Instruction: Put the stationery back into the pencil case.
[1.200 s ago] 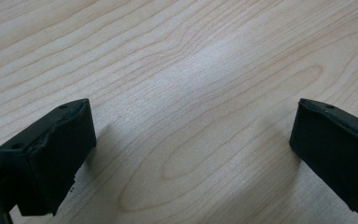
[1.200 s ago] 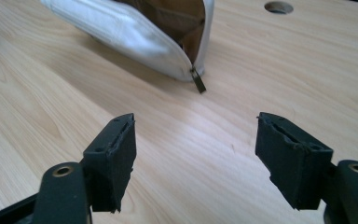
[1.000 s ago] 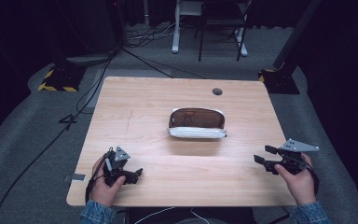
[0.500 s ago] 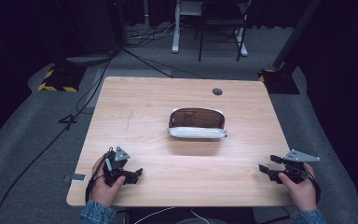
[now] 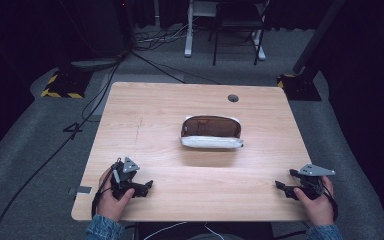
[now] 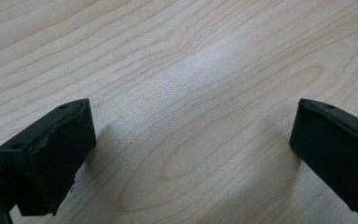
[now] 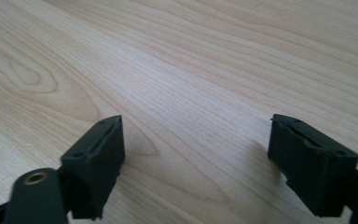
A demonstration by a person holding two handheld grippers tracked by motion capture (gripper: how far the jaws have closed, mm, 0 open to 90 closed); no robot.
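Note:
A brown and white zip pouch (image 5: 211,132) lies in the middle of the wooden table (image 5: 170,105). My left gripper (image 5: 147,186) rests near the front left corner, held in a hand, and stands open; its jaws frame bare wood (image 6: 191,135) in the left gripper view. My right gripper (image 5: 281,181) sits low near the front right corner, well apart from the pouch. Its jaws have just been opening and stand wide with nothing between them, over bare wood (image 7: 196,140) in the right gripper view.
A round cable hole (image 5: 233,98) sits near the table's far edge. Beyond the table are cables (image 5: 150,40) on the grey floor, a desk frame (image 5: 220,30) and two stand bases (image 5: 62,82) at left and right.
The right gripper has sunk toward the tabletop and drifted a little to the right. The left gripper and the pouch have kept still.

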